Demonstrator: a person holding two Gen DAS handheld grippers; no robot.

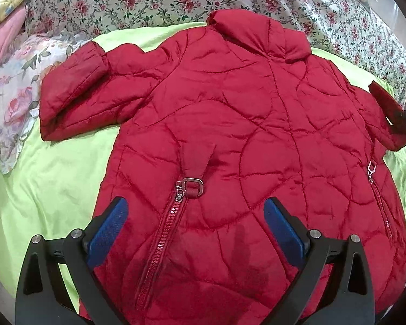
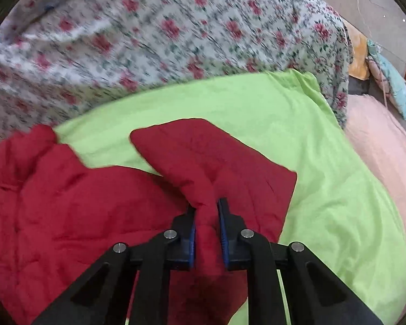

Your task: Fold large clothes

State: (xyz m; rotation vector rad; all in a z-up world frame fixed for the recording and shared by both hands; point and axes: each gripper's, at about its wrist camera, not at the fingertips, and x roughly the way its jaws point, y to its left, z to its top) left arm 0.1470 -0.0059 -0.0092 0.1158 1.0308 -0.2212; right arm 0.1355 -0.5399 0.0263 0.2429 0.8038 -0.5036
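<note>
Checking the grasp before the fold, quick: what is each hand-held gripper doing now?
Left hand-held gripper: open, over the red quilted puffer jacket.
Right hand-held gripper: closed on the jacket's sleeve.

A bed's lime-green sheet carries a red quilted jacket, beside floral bedding.

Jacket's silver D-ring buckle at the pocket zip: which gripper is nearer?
Left. The left gripper hangs open just below the silver D-ring buckle, pads straddling the zip. The right gripper is shut on the sleeve, out at the jacket's edge.
</note>
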